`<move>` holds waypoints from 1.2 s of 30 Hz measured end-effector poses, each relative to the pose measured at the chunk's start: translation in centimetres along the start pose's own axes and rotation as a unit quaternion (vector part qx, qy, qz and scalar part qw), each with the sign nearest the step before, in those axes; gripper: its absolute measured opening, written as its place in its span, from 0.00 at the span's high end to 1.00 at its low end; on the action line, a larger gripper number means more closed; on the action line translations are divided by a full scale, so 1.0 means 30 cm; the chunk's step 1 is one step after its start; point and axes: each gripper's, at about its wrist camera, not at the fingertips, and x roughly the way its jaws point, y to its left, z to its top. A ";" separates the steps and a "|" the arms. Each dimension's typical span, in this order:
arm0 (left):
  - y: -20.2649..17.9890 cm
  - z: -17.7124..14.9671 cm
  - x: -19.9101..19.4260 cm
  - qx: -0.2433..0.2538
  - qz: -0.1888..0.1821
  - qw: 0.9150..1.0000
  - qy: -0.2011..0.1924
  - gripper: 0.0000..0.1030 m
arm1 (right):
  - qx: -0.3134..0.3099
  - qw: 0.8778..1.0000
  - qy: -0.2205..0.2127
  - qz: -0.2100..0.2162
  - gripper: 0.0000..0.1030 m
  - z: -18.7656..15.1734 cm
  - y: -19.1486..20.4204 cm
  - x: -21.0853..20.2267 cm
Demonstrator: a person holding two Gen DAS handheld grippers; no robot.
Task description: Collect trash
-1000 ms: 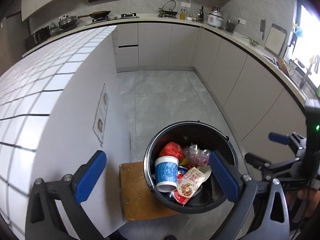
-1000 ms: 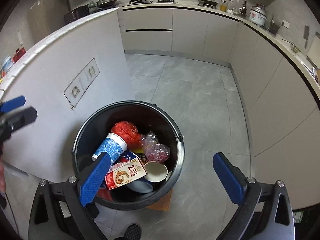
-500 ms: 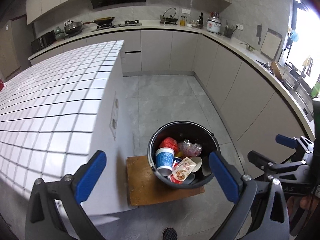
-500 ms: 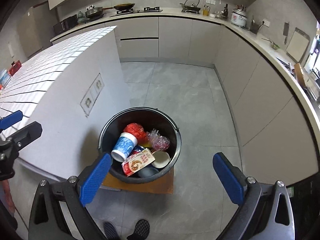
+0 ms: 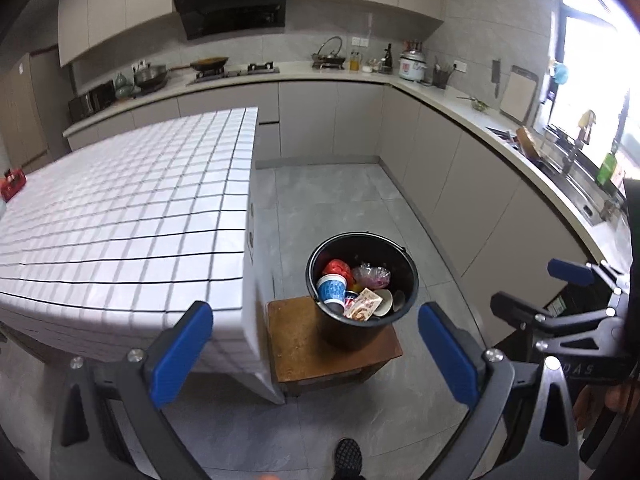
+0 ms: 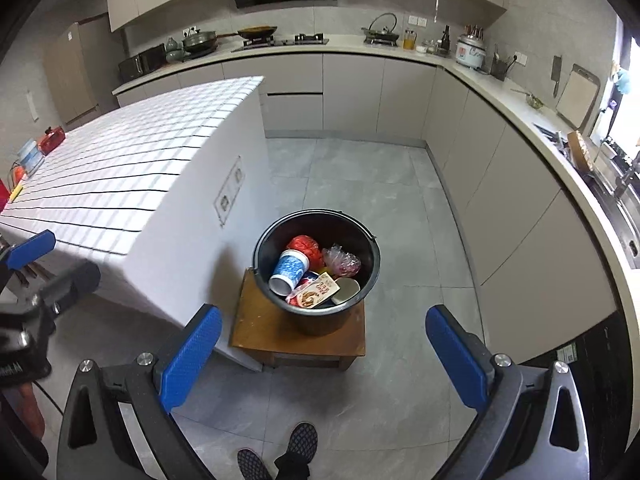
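A black bucket [image 5: 408, 280] [image 6: 370, 264] stands on a low wooden stool [image 5: 300, 340] [image 6: 260, 328] beside the tiled island. Inside lie a blue-and-white paper cup [image 5: 332, 289] [image 6: 290, 270], a red crumpled bag [image 5: 338, 270] [image 6: 306, 246], a clear plastic bag [image 6: 340, 258], a printed snack packet [image 5: 362, 306] [image 6: 316, 290] and a white bowl [image 6: 346, 290]. My left gripper [image 5: 316, 350] hangs open high above and in front of the bucket, holding nothing. My right gripper [image 6: 324, 354] is also open and empty, equally far back; in the left wrist view it shows at the right edge [image 5: 560, 292].
The white tiled island [image 5: 128, 216] [image 6: 132, 168] fills the left side. Grey cabinets and a worktop [image 5: 500, 148] with a sink run along the right and back walls. Grey floor tiles [image 6: 360, 184] lie open around the stool. A person's shoes [image 6: 280, 452] show at the bottom.
Both grippers have pulled up and back from just over the bucket, which now looks much smaller and farther away. Both stay open and empty. The trash in the bucket has not shifted.
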 end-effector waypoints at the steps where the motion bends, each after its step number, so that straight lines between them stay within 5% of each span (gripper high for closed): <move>1: 0.003 -0.006 -0.021 0.002 0.005 1.000 -0.005 0.00 | -0.002 1.000 -0.003 0.000 0.00 -0.013 0.013 -0.027; 14: 0.070 -0.056 -0.132 -0.006 0.005 0.999 -0.041 0.00 | 0.008 0.999 -0.039 -0.002 0.00 -0.112 0.058 -0.225; 36: 0.054 -0.082 -0.179 -0.002 0.000 0.998 -0.059 0.00 | 0.006 0.998 -0.057 0.002 0.00 -0.107 0.078 -0.292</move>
